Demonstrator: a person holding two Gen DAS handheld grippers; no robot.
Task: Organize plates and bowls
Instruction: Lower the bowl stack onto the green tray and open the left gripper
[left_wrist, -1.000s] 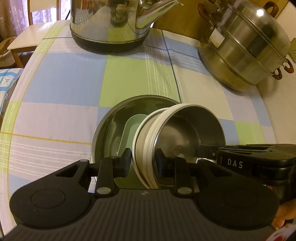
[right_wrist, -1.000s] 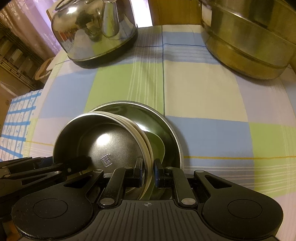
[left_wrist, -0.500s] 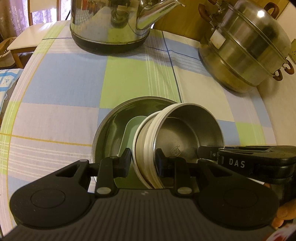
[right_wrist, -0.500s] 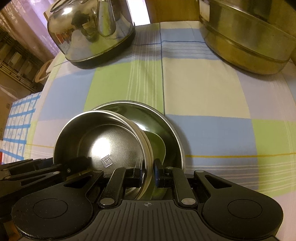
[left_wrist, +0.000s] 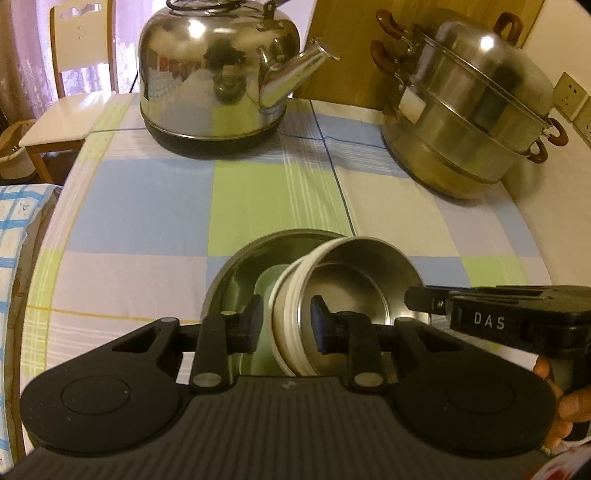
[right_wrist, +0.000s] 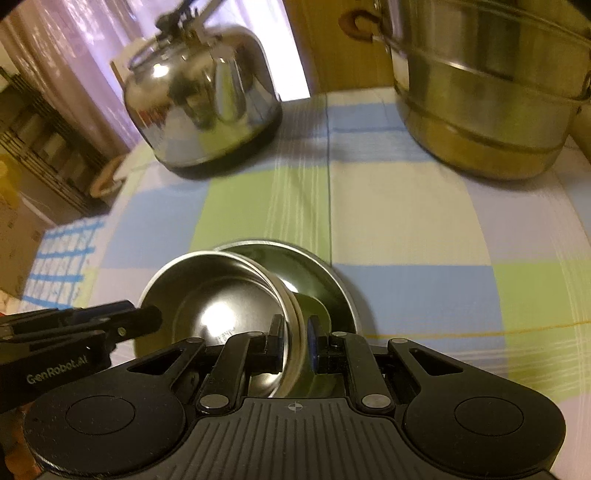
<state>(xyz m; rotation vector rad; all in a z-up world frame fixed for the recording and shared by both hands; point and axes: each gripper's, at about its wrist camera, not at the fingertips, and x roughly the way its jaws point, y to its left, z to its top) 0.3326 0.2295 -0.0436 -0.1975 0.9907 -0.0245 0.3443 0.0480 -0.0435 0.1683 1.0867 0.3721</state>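
Bowl stack (left_wrist: 354, 295), steel inside white, sits tilted in a wide steel plate (left_wrist: 236, 273) on the checked tablecloth (left_wrist: 147, 199). Left gripper (left_wrist: 286, 325) has its jaws nearly closed on the stack's left rim, having just tightened. Right gripper (right_wrist: 295, 343) is pinched narrow on the opposite rim. Kettle (left_wrist: 218, 74) and steamer pot (left_wrist: 469, 110) stand well behind.

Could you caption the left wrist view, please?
Both grippers, left and right, grip a steel bowl above a steel plate.
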